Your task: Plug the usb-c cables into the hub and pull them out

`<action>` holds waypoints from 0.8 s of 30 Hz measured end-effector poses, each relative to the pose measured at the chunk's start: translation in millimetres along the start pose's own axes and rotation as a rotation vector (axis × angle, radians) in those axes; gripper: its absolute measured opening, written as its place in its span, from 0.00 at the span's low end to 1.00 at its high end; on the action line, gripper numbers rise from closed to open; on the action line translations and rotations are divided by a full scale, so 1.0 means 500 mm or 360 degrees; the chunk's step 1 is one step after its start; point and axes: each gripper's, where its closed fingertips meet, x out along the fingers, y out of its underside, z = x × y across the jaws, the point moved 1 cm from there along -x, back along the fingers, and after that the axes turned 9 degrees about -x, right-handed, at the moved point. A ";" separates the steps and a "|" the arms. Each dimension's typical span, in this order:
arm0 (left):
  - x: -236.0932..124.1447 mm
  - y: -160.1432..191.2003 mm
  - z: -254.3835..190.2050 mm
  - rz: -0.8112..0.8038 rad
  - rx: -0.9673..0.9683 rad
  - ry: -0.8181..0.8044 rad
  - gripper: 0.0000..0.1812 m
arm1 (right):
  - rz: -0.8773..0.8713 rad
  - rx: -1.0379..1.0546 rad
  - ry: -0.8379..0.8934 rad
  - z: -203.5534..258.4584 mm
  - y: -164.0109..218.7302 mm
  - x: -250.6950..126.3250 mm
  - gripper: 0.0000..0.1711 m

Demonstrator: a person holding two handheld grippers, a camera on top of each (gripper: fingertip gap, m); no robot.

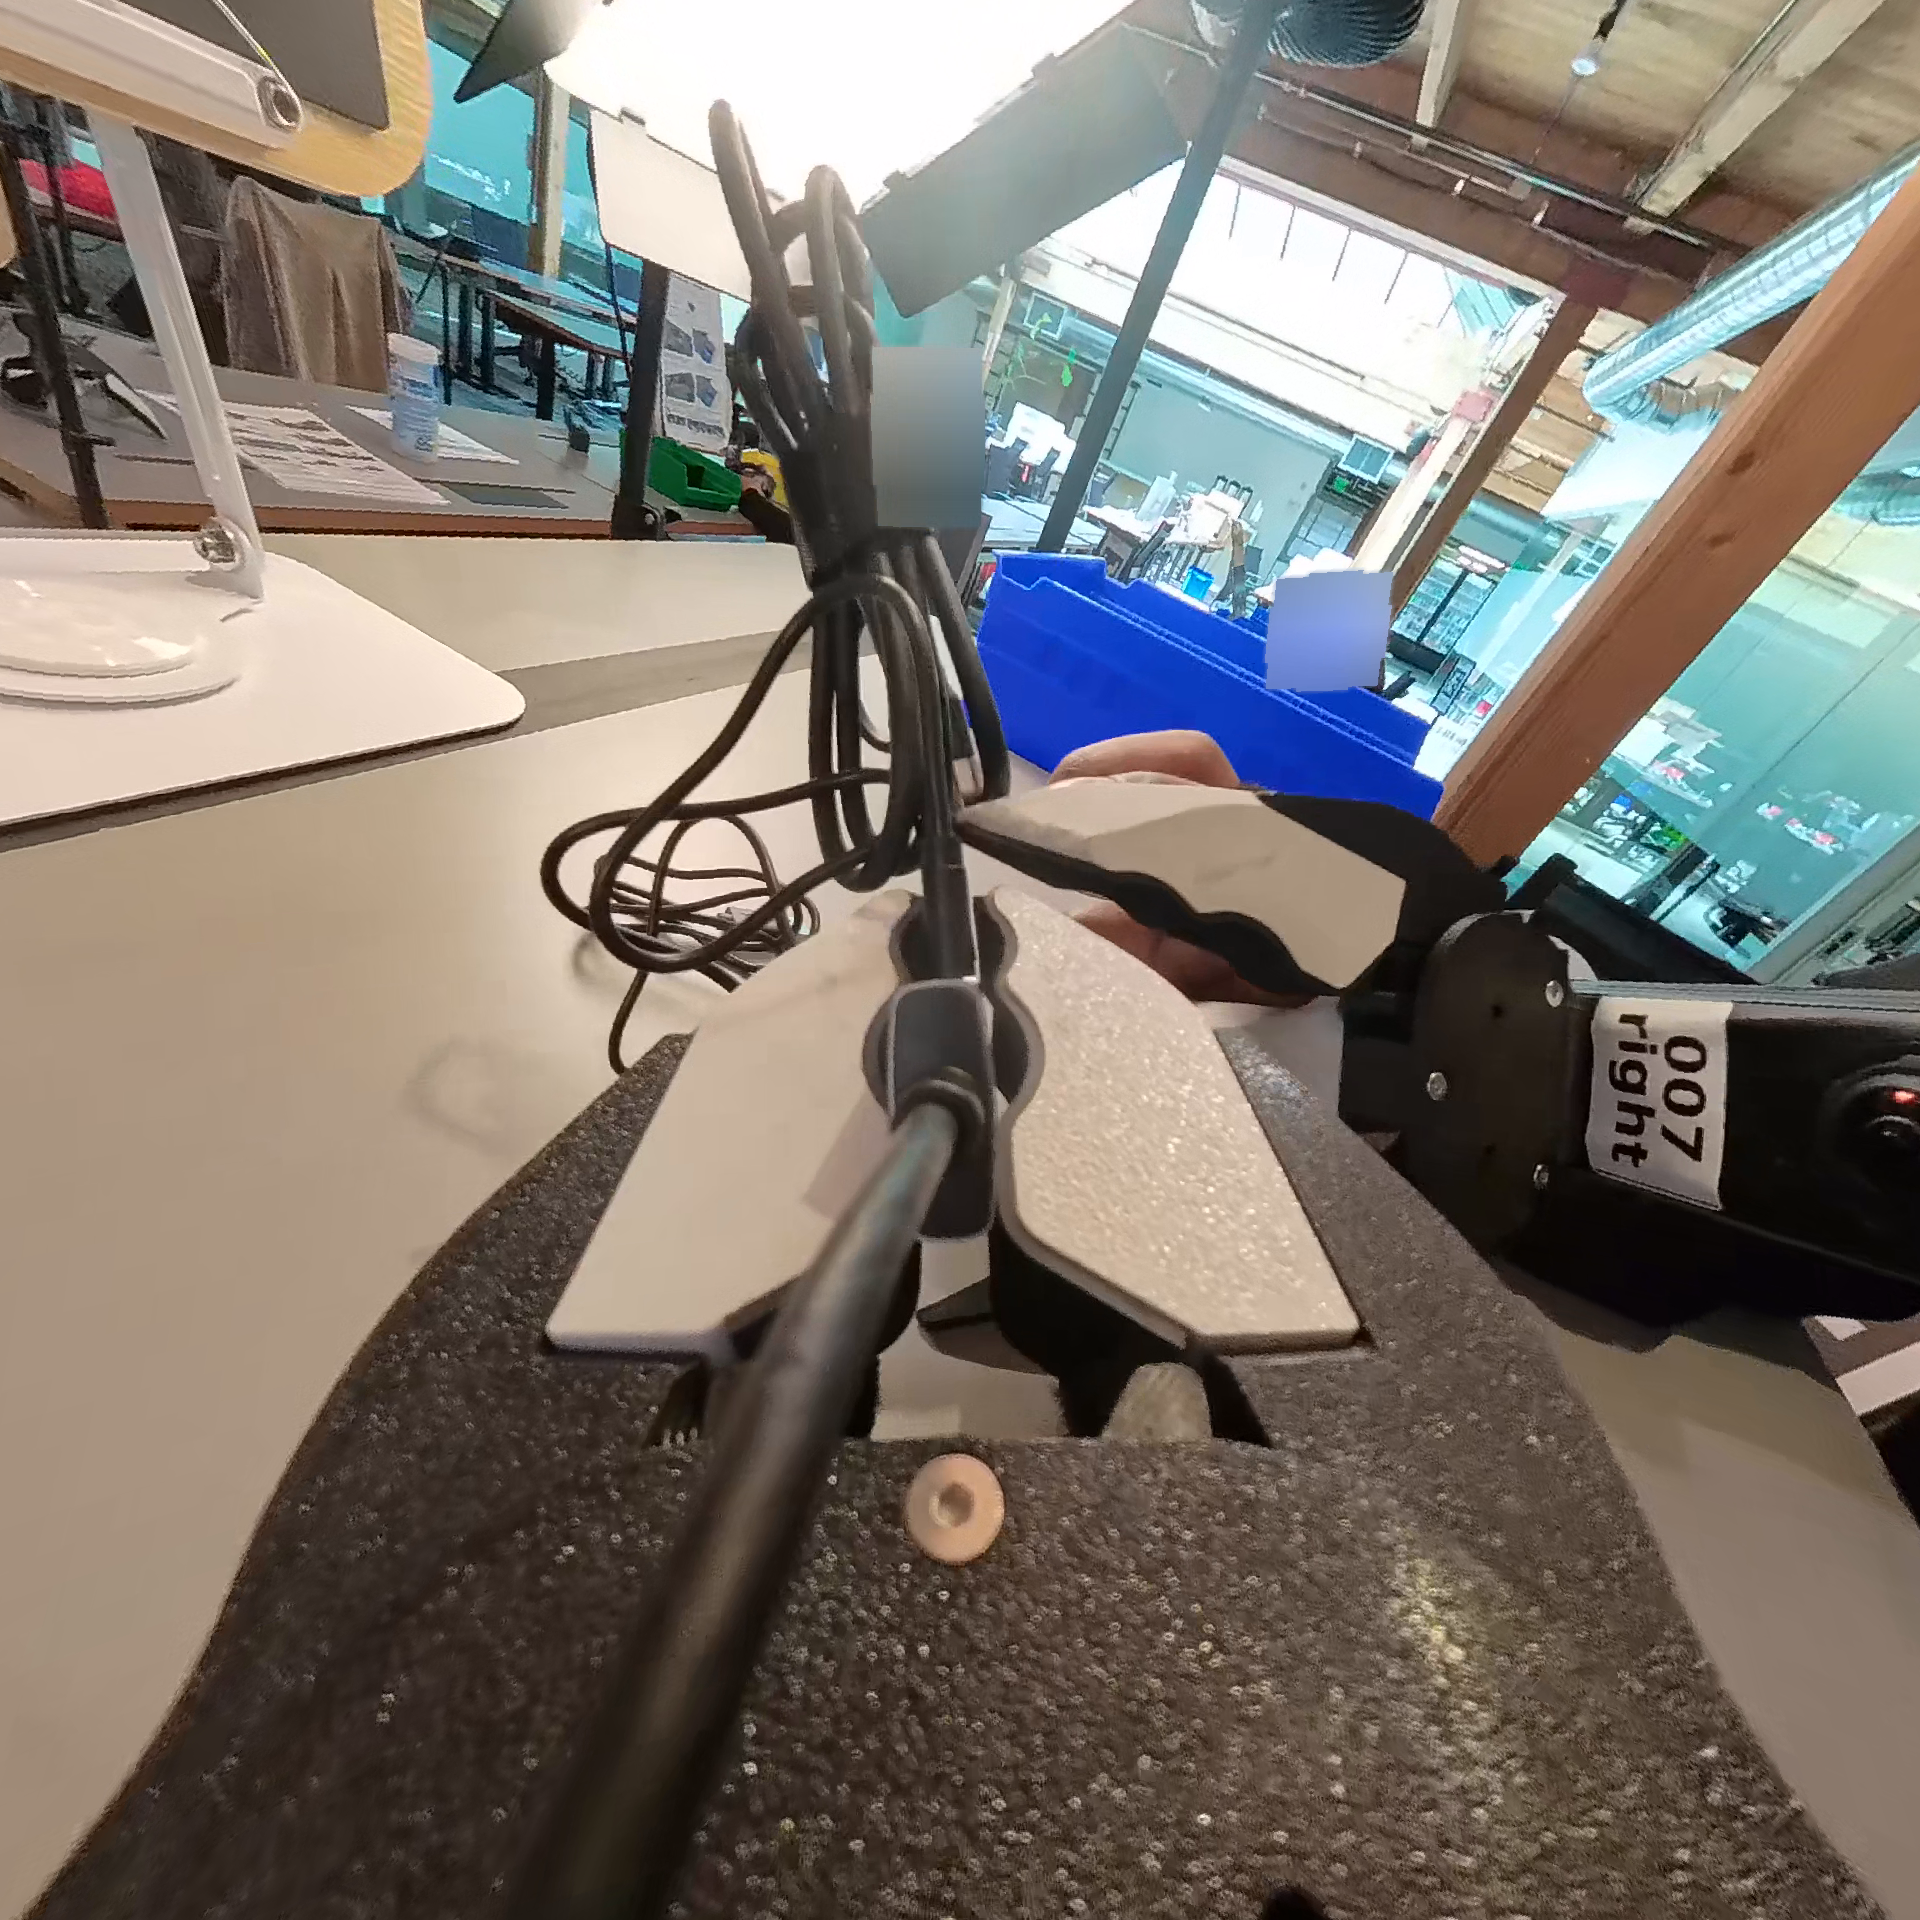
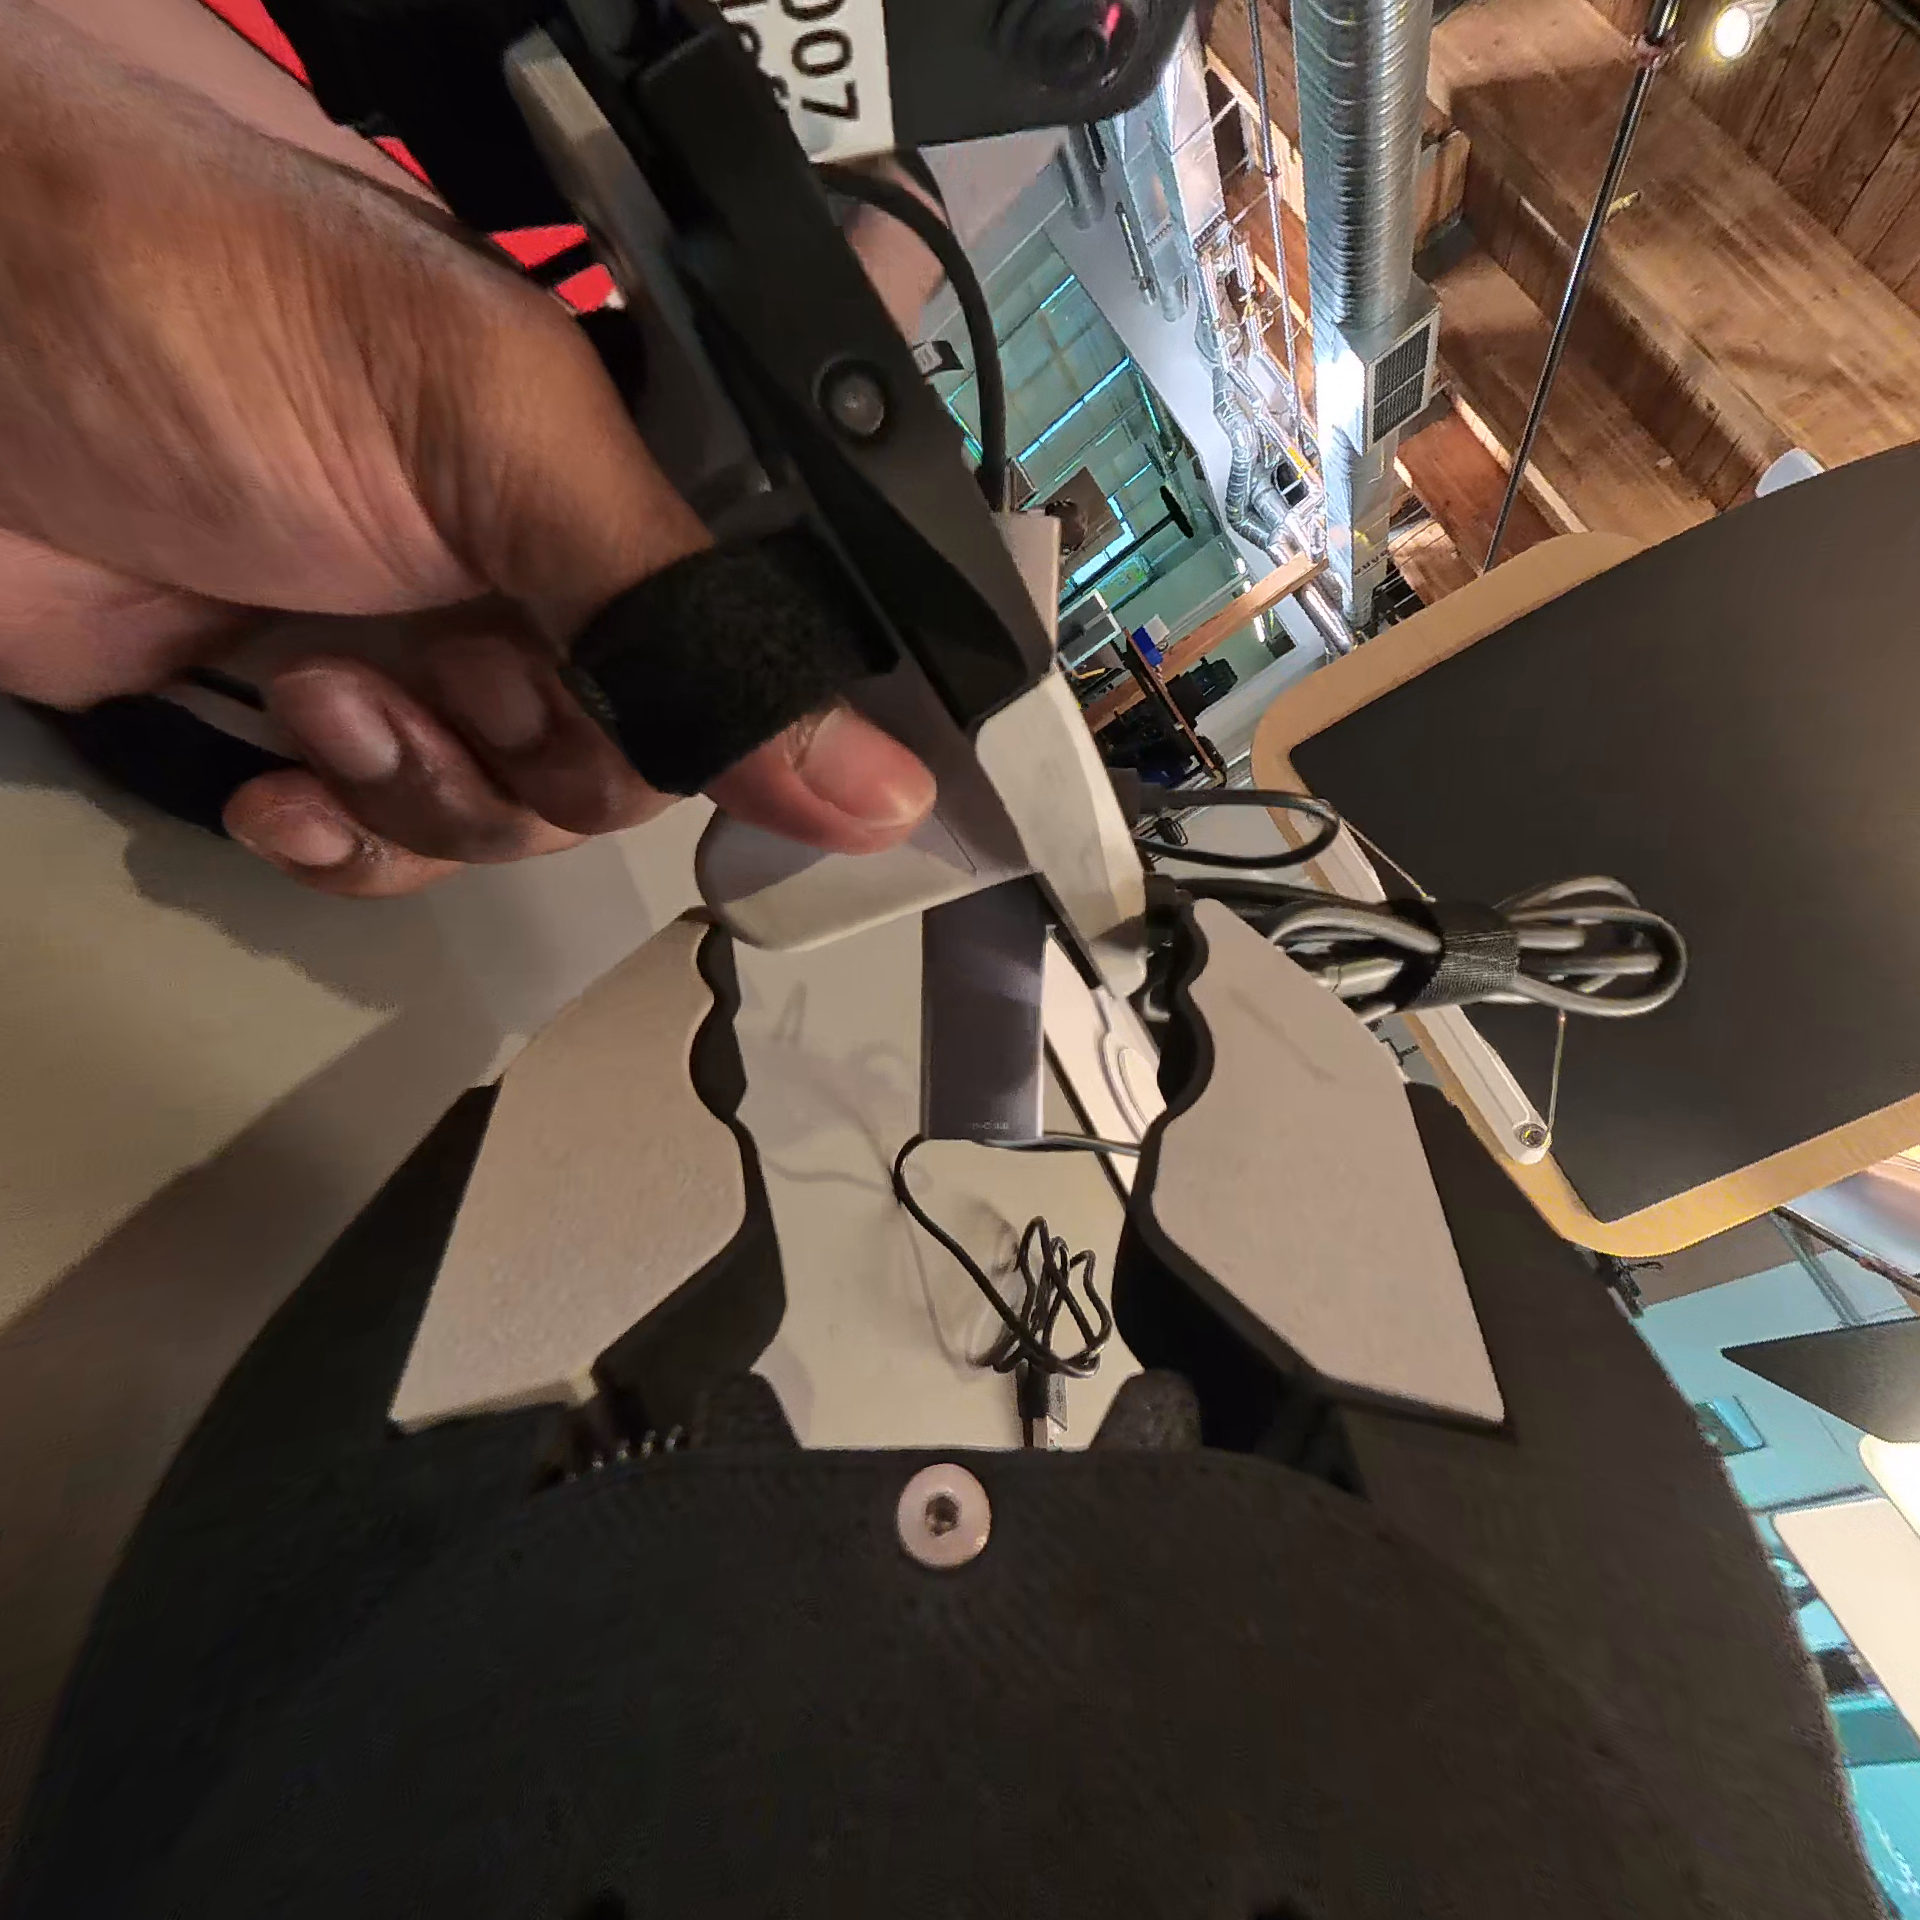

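Left wrist view: sits low, close behind its own left gripper, looking forward across the grey table toward the far workshop hall. Horizon roughly level.

Right wrist view: rolled sideways, table at left, ceiling duct at top. Very near; right gripper fills the lower frame.

Shared: the bundled black cable, table surface, and each view catches the other gripper.
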 end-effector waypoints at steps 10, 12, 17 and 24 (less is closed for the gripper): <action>0.001 0.004 0.001 0.0032 -0.0038 0.0015 0.05 | 0.0000 0.0028 -0.0008 0.001 0.005 0.001 0.45; 0.001 0.004 0.002 0.0032 -0.0047 0.0016 0.05 | 0.0004 0.0030 -0.0004 0.001 0.006 0.002 0.44; 0.002 0.008 -0.001 0.0055 -0.0067 0.0042 0.06 | 0.0015 0.0042 0.0121 -0.023 0.012 -0.005 0.25; 0.000 0.005 0.004 0.0035 -0.0082 0.0016 0.05 | 0.0067 0.0112 0.0114 -0.024 0.019 0.001 0.27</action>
